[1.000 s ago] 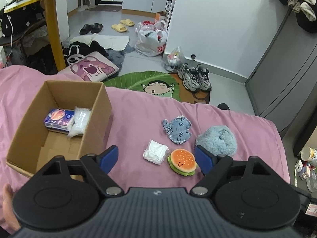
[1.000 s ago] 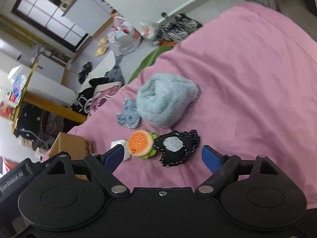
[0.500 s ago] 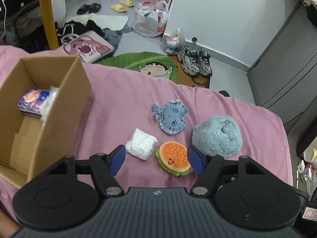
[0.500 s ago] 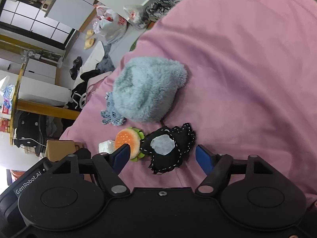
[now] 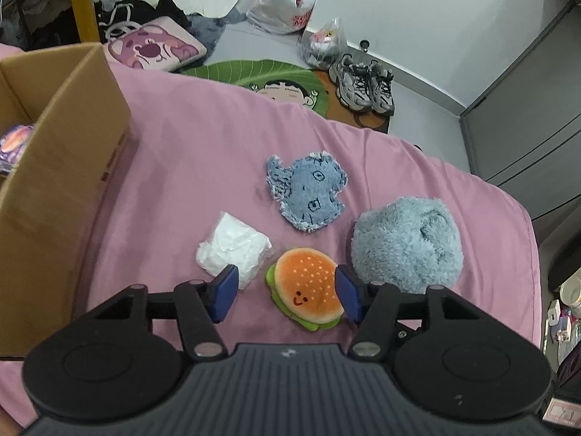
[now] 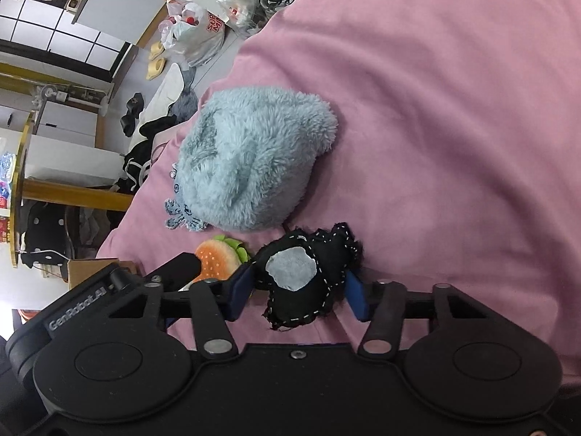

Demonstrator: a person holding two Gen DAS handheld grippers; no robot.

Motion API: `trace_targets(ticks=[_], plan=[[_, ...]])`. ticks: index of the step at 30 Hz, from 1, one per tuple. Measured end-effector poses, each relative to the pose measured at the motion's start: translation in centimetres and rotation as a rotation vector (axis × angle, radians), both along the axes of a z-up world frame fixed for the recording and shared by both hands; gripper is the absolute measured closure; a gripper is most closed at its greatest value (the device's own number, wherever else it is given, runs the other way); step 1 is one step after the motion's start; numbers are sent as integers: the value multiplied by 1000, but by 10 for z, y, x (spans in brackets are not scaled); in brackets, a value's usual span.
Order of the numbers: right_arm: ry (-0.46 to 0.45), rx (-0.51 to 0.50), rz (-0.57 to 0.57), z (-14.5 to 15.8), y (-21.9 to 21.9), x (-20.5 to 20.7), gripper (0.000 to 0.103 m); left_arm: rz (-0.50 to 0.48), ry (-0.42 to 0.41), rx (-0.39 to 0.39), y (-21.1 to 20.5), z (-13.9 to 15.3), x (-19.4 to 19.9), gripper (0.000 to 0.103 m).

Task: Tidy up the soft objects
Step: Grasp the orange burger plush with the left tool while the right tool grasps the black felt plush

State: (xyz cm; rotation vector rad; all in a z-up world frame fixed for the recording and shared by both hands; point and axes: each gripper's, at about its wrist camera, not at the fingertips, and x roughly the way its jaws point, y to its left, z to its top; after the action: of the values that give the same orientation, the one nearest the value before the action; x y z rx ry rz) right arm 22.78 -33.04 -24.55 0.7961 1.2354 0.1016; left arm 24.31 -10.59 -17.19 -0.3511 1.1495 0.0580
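A plush burger (image 5: 307, 292) lies on the pink bedspread (image 5: 203, 152) between the blue fingers of my open left gripper (image 5: 287, 292). A white wad in clear wrap (image 5: 232, 247), a blue denim plush (image 5: 308, 190) and a fluffy blue ball (image 5: 406, 245) lie around it. My right gripper (image 6: 299, 287) is open, its fingers either side of a black stitched plush with a grey patch (image 6: 308, 272). The fluffy ball (image 6: 250, 160) and the burger (image 6: 218, 258) show beyond it.
An open cardboard box (image 5: 61, 167) stands at the left on the bed, with a packet (image 5: 14, 141) inside. Past the bed's far edge are a green floor mat (image 5: 254, 76), sneakers (image 5: 363, 83) and bags (image 5: 283, 3). A grey cabinet (image 5: 526, 109) stands right.
Both grippers have moved forward and down. The left now straddles the burger; the right now straddles the black plush. The box has slid to the left edge of view.
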Motion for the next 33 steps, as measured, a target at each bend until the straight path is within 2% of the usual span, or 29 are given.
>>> trace_targets(ticks=[3, 7, 13, 21, 22, 26, 33], plan=[[-4, -17, 0, 0, 0, -2, 68, -2, 16, -7, -4, -7, 4, 45], [-22, -28, -2, 2, -1, -3, 73, 1, 39, -27, -7, -17, 10, 45], [-40, -51, -5, 7, -1, -3, 74, 2, 58, -38, -13, -27, 18, 45], [-66, -99, -4, 13, 0, -5, 74, 6, 48, -8, -19, -35, 20, 46], [-70, -108, -3, 15, 1, -5, 74, 8, 47, -2, -19, -35, 19, 52], [-90, -139, 10, 20, 5, -7, 74, 20, 39, -10, -16, -31, 12, 59], [-164, -190, 32, 41, 11, -17, 74, 31, 18, -37, -5, -12, -5, 59]])
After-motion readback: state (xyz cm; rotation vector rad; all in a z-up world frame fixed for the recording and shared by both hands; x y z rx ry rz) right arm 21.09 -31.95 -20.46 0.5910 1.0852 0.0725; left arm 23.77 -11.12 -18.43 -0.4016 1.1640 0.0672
